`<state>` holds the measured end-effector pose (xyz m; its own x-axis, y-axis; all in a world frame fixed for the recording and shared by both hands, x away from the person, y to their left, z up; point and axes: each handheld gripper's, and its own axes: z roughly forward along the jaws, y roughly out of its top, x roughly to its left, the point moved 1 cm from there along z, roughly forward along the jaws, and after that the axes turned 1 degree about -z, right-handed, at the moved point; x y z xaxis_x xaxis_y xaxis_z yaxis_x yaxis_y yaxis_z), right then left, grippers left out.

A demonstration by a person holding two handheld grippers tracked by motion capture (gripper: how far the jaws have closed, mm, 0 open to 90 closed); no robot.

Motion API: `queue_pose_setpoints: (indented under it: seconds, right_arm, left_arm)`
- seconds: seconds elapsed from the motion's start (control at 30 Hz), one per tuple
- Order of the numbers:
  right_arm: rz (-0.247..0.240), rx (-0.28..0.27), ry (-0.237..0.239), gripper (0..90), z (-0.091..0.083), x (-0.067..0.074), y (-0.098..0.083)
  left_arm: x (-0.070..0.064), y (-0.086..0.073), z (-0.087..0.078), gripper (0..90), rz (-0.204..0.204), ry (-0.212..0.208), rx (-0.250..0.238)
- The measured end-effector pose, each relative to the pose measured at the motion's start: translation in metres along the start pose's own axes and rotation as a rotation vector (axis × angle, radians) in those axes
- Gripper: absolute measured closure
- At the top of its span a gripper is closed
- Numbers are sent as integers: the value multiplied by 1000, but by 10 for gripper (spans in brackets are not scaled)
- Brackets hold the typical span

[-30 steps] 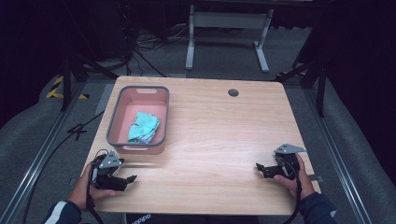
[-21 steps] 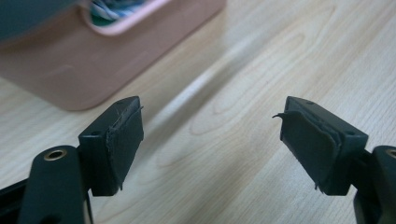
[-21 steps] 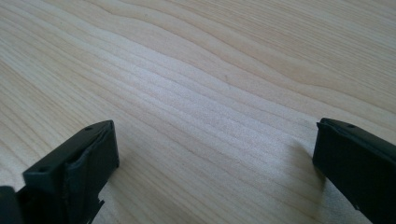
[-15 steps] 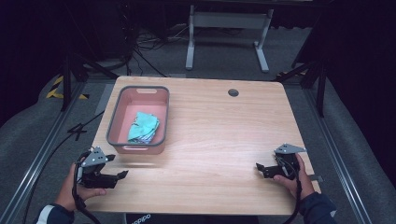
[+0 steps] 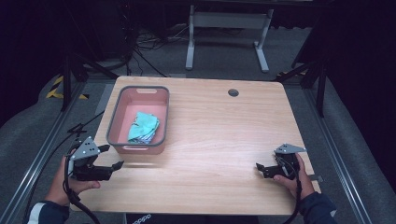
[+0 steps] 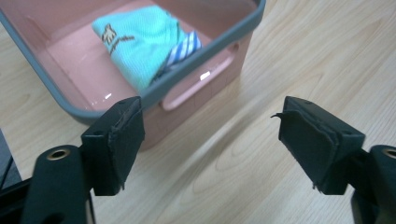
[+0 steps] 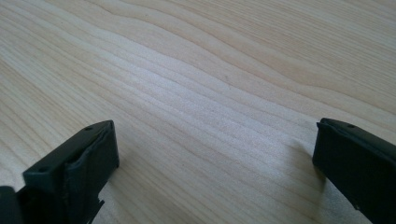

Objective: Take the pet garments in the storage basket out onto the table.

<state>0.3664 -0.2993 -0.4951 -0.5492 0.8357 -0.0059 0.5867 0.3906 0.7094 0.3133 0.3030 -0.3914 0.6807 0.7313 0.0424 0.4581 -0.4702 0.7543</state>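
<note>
A pink basket with a grey rim (image 5: 113,116) stands on the left half of the wooden table (image 5: 224,135). A folded teal cloth (image 5: 143,127) lies inside it. My left gripper (image 5: 112,156) is open and empty, held just off the table's front left corner, its jaws toward the basket's near wall. In the left gripper view the basket (image 6: 196,77) and the teal cloth (image 6: 135,42) lie just beyond the gripper (image 6: 210,135). My right gripper (image 5: 260,171) rests near the front right edge, open and empty, with bare wood between its jaws in the right gripper view (image 7: 215,158).
A round cable hole (image 5: 233,92) sits at the back of the table. Behind the table stands a grey metal frame (image 5: 224,28), with cables on the floor. Metal rails (image 5: 37,158) run along both sides. The table's middle is bare wood.
My left gripper has moved left, off the table's front left corner, and now sits a little higher. The right gripper, basket and cloth have not moved.
</note>
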Motion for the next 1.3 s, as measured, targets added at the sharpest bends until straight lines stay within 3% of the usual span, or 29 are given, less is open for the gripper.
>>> queue_pose_setpoints:
  seconds: [0.07,0.27,0.53,0.77,1.0,1.07,1.23,1.3]
  right_arm:
    - [0,0,0,6,0,0,0]
    - [0,0,0,5,0,0,0]
    - [0,0,-1,5,0,0,0]
    - [-2,-1,1,5,0,0,0]
    - [-1,0,0,5,0,0,0]
    - [0,0,1,6,0,0,0]
    - [0,0,0,5,0,0,0]
    - [0,0,0,5,0,0,0]
  left_arm:
    - [0,8,-1,234,-1,7,-21]
    - [3,32,5,230,26,13,-25]
    - [21,66,31,221,21,-6,5]
    - [36,88,66,205,20,12,111]
    - [47,100,100,195,-1,-3,217]
    - [51,102,112,192,-19,-17,254]
    - [57,104,131,191,-52,-2,320]
    - [60,105,140,190,-66,8,368]
